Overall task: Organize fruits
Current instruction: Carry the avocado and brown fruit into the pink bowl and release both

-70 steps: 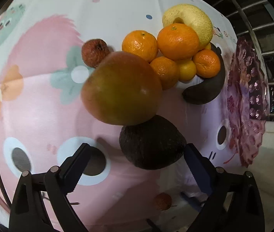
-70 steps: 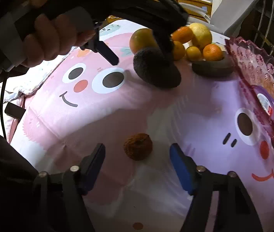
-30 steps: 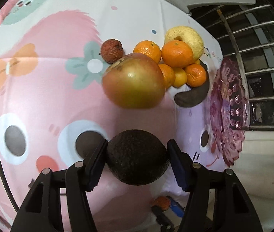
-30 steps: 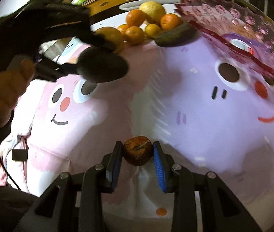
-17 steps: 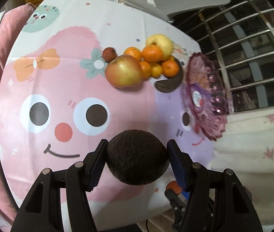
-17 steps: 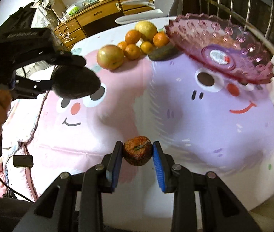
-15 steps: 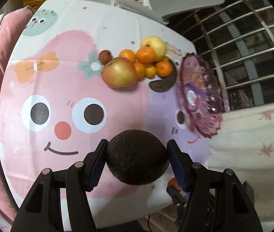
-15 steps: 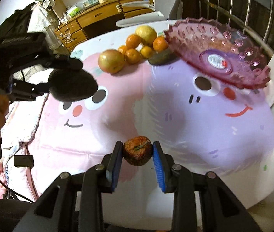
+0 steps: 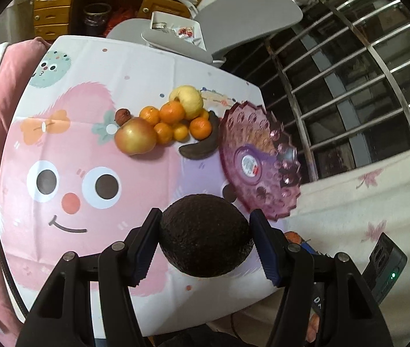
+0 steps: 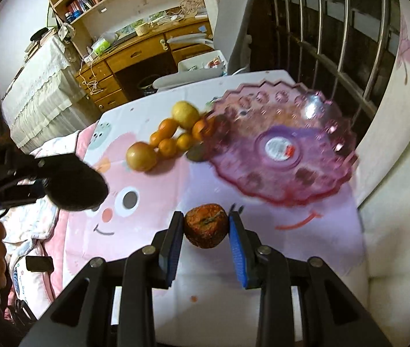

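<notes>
Now you have both loads airborne: your left hand-held gripper (image 9: 205, 245) is clamped on the avocado (image 9: 203, 235), and your right hand-held gripper (image 10: 206, 231) is pinched on a small wrinkled fruit (image 10: 206, 225), both well above the worktop (image 9: 60, 150). Carry each over the pink dish (image 10: 283, 147) at the worktop's right edge, lower until the fruit nearly meets the bowl, then ease open so nothing rolls. Squeeze lightly, since the avocado is round and pebbly-skinned, the shrivelled fruit looks soft, and the scalloped dish looks glossy, hard and slick.
</notes>
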Available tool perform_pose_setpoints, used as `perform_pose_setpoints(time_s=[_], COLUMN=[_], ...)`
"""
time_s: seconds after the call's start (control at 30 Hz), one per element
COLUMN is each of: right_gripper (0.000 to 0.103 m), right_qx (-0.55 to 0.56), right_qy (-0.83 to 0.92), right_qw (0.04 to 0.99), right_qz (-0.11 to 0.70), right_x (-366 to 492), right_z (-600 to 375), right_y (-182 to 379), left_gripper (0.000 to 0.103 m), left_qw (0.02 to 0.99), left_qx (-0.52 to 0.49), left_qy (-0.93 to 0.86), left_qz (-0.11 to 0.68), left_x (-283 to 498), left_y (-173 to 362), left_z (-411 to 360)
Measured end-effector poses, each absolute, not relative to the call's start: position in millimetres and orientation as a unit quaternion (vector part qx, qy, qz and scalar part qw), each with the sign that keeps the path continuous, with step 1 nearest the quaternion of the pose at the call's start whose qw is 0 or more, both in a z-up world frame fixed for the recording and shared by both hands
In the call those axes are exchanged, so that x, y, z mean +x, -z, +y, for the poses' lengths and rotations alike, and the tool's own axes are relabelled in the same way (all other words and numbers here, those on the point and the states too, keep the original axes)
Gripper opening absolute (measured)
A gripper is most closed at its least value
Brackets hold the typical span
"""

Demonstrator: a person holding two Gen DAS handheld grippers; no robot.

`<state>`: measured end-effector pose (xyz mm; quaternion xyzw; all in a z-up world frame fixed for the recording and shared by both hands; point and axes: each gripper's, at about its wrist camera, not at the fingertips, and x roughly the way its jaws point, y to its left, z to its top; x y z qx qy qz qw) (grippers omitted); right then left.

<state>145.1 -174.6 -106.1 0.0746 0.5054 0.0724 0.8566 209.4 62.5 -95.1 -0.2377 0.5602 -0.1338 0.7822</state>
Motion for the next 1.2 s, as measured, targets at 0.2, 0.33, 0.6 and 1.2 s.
perform_pose_setpoints(time_s=[0.2,0.33,0.6,1.2], right_gripper=[0.032,0.032,0.032,0.032], right_qx=[0.068,0.053,0.03,-0.03], right_qy=[-0.099,-0.126,-0.154,-0.16], right_qw=[0.854,0.844,0.82,0.769], right_qz=[0.506,0.518,0.551,0.618], right_x=[173.5,192.5,226.5,268.0], right_z=[-216.1,-239.9,-281.0,-302.8], right_y=[103.6,111.0,135.7,187.5], left_gripper=[0.06,0.06,0.06,0.061], left_qw=[0.798,0.802,0.802,0.753], left_qx=[-0.243,-0.251,-0.246,-0.14], left_qy=[0.108,0.096,0.077,0.054], left_qz=[0.541,0.534,0.539,0.64], left_x=[213.6,220.4,247.0,298.9], left_y=[86.3,87.5,111.5,184.3], left_z=[21.8,-5.2,-64.7,-148.9])
